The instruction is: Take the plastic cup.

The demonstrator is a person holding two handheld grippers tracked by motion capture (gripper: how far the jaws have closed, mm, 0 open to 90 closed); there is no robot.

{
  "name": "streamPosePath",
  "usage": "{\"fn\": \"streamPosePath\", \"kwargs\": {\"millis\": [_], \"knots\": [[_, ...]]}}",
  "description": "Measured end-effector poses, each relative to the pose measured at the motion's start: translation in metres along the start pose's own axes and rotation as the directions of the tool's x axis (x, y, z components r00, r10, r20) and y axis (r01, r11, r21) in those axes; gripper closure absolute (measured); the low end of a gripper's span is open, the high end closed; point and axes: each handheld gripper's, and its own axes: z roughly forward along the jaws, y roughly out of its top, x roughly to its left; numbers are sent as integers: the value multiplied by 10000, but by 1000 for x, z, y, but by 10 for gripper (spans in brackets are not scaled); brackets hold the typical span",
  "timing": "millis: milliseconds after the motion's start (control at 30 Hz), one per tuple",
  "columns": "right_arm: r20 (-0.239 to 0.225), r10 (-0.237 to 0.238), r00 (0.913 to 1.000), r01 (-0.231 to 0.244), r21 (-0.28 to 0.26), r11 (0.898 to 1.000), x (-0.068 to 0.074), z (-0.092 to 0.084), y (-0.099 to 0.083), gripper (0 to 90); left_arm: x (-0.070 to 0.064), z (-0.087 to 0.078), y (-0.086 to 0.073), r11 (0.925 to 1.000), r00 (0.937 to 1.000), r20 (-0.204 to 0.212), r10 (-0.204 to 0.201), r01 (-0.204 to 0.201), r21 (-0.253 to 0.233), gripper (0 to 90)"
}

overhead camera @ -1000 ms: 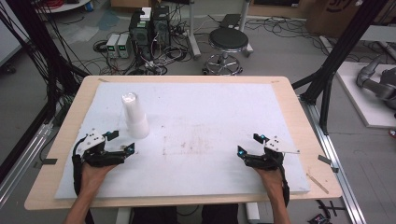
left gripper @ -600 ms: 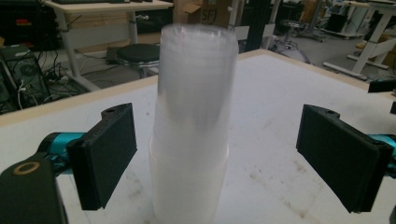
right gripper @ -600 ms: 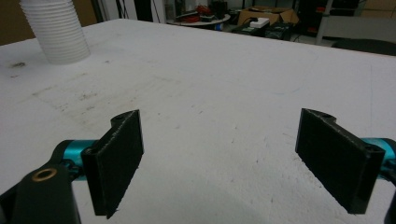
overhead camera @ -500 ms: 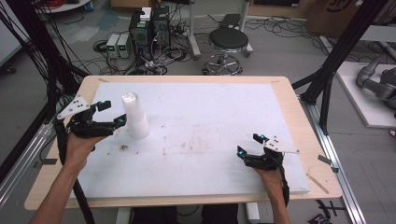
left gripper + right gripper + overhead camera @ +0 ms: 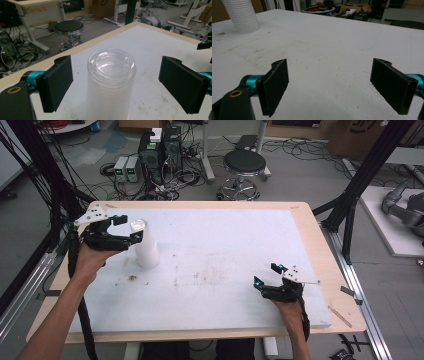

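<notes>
cup stack [image 5: 146,247]: translucent white, ribbed
table [image 5: 320,250]: pale wood rim
mat [image 5: 225,265]: white, brown specks
stool [image 5: 244,161]: black seat
left gripper [image 5: 126,228]: black, teal accents

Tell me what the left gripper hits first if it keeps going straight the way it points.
The stack of clear cups: it stands upright between the open jaws of the left gripper, near its top, untouched by either pad. Going on, the gripper's body would likely meet the stack's upper part.
</notes>
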Motion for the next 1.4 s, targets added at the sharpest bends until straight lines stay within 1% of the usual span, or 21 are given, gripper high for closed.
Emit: {"fn": "streamPosePath", "kwargs": {"millis": [100, 133, 200, 300, 400, 500, 600, 667, 800, 833, 933, 1067, 1133, 1200, 1233, 1267, 1367, 1400], "knots": [[13, -18, 10000, 18, 7, 10000, 0, 0, 0, 153, 1, 7, 1, 9997, 9999, 83, -55, 53, 231, 121], [11, -13, 10000, 13, 18, 10000, 0, 0, 0, 152, 1, 10, 1, 9996, 9999, 128, -29, 25, 294, 121], [15, -15, 10000, 15, 14, 10000, 0, 0, 0, 153, 1, 16, 2, 9983, 9998, 155, 83, -92, 581, 121], [14, -28, 10000, 28, 7, 10000, 0, 0, 0, 152, 1, 25, 1, 9939, 9999, 113, 108, -119, 1097, 121], [8, -1, 10000, 1, 20, 10000, 0, 0, 0, 152, 2, 32, -2, 9874, 9998, 3, 210, -208, 1571, 121], [-1, -6, 10000, 6, 3, 10000, 0, 0, 0, 152, 2, 36, -3, 9854, 9998, 18, 194, -194, 1694, 123], [0, 13, 10000, -13, 21, 10000, 0, 0, 0, 152, 2, 37, -4, 9829, 9998, -24, 192, -184, 1830, 125], [8, 5, 10000, -5, 16, 10000, 0, 0, 0, 153, 2, 37, -4, 9826, 9999, -64, 152, -138, 1853, 132], [14, 26, 10000, -26, 16, 10000, 0, 0, 0, 152, 3, 35, -4, 9805, 9998, -75, 162, -144, 1958, 169], [16, 2, 10000, -2, 18, 10000, 0, 0, 0, 152, 3, 35, -4, 9801, 9998, 16, 175, -175, 1979, 195], [13, 5, 10000, -6, 25, 10000, 0, 0, 0, 152, 2, 36, -4, 9782, 9997, 105, 215, -233, 2065, 207], [20, 45, 10000, -45, 73, 10000, 0, 1, 0, 152, 1, 38, -5, 9733, 9994, 75, 349, -357, 2267, 266], [35, 44, 10000, -44, 60, 10000, 0, 0, 0, 153, 2, 38, -5, 9733, 9996, 54, 265, -270, 2280, 281], [65, -10, 10000, 10, 52, 10000, 0, 0, 0, 153, 2, 37, -4, 9746, 9999, 49, 147, -155, 2235, 315], [65, -10, 10000, 10, 52, 10000, 0, 0, 0, 153, 2, 37, -4, 9744, 9999, 26, 123, -126, 2243, 315], [61, -47, 10000, 47, 58, 10000, 0, 1, 0, 153, 2, 37, -4, 9745, 9999, -5, 138, -133, 2240, 340], [71, 5, 10000, -6, 99, 10000, 0, 1, 0, 152, 3, 36, -4, 9742, 9999, 5, 133, -130, 2255, 346], [67, -42, 10000, 41, 67, 10000, 0, 1, 0, 153, 3, 36, -4, 9740, 9999, -26, 162, -152, 2260, 347]]}}
